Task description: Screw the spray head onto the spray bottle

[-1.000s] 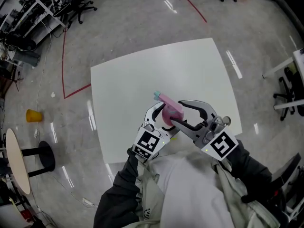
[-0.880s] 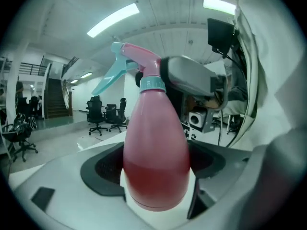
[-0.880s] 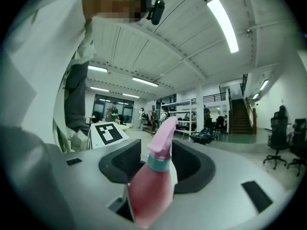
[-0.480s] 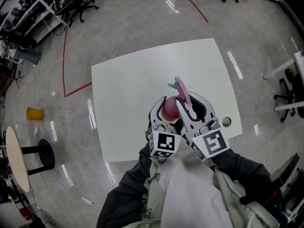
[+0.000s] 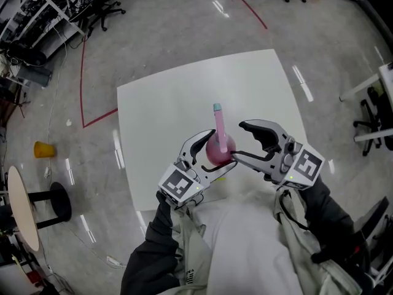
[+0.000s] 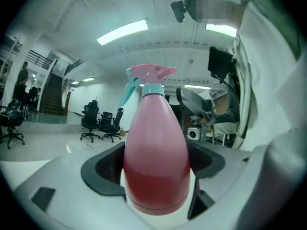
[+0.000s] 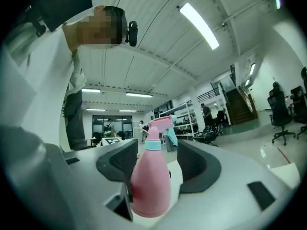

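From the head view, the spray bottle (image 5: pixel 220 151), pink and round-bodied, sits over the near part of the white tabletop (image 5: pixel 172 103), close in front of the person's chest. Its spray head (image 5: pixel 218 120) is seated on the neck and its teal nozzle tip points away across the tabletop. The left gripper (image 5: pixel 212 152) reaches in from the lower left, one finger on each side of the bottle's body. The right gripper (image 5: pixel 239 142) comes in from the right with its fingers spread; the nearer fingertip lies just beside the bottle and the farther one stands well clear. A yellow cup (image 5: pixel 42 149) lies on the grey floor far to the left, beyond a red line (image 5: pixel 82 85) marked on that floor. In the left gripper view, the left gripper (image 6: pixel 156 166) has both dark fingers pressed against the lower body of the bottle (image 6: pixel 156 147), so it grips the bottle. The bottle stands upright and fills the middle of the picture, and the pink spray head (image 6: pixel 148 78) with its teal collar sits on top. In the right gripper view, the right gripper (image 7: pixel 158 169) has just been opening its fingers. The bottle (image 7: pixel 149 181) stands upright in the gap, close against the left-hand finger with clear space to the other, and it is not clamped. The spray head (image 7: pixel 158 126) rises above the fingers.
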The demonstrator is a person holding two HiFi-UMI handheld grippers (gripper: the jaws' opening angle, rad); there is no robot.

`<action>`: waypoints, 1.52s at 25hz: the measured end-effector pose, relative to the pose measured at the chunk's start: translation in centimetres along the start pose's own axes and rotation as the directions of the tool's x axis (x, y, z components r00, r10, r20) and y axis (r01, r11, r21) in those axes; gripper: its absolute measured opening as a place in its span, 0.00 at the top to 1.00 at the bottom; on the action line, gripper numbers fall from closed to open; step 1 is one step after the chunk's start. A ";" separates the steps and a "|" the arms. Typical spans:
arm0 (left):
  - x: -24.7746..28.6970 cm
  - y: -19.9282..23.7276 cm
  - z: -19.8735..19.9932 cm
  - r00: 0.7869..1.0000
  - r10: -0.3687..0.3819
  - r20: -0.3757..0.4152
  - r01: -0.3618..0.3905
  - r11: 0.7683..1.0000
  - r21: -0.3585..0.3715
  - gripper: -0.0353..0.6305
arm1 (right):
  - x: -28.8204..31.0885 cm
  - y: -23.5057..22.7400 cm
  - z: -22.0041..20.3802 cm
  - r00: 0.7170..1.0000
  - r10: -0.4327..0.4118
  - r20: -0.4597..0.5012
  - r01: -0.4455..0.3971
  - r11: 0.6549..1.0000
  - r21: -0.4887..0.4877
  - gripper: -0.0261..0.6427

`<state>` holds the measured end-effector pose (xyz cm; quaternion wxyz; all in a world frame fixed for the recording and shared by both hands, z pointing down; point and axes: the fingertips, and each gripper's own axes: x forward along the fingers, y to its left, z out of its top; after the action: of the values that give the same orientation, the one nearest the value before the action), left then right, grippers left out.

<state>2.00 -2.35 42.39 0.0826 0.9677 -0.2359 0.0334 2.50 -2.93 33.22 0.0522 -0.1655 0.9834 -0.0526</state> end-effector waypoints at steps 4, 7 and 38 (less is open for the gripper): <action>-0.3 -1.4 0.5 0.994 -0.104 -0.013 0.104 0.994 0.029 0.34 | 1.3 1.8 -0.2 0.991 0.124 -0.041 -0.124 0.992 0.017 0.60; -0.3 -2.2 0.6 0.991 -0.132 -0.017 0.132 0.991 0.026 0.34 | 1.7 2.6 0.2 0.986 0.161 -0.036 -0.162 0.986 -0.027 0.61; -1.5 -4.3 0.4 0.972 -0.233 -0.043 0.233 0.972 0.003 0.34 | -0.5 2.1 1.3 0.991 0.115 -0.061 -0.118 0.992 -0.039 0.48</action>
<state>2.62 2.04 41.24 0.0872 0.9881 -0.1188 0.0450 2.45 -0.88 31.74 0.0228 -0.1072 0.9934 -0.0335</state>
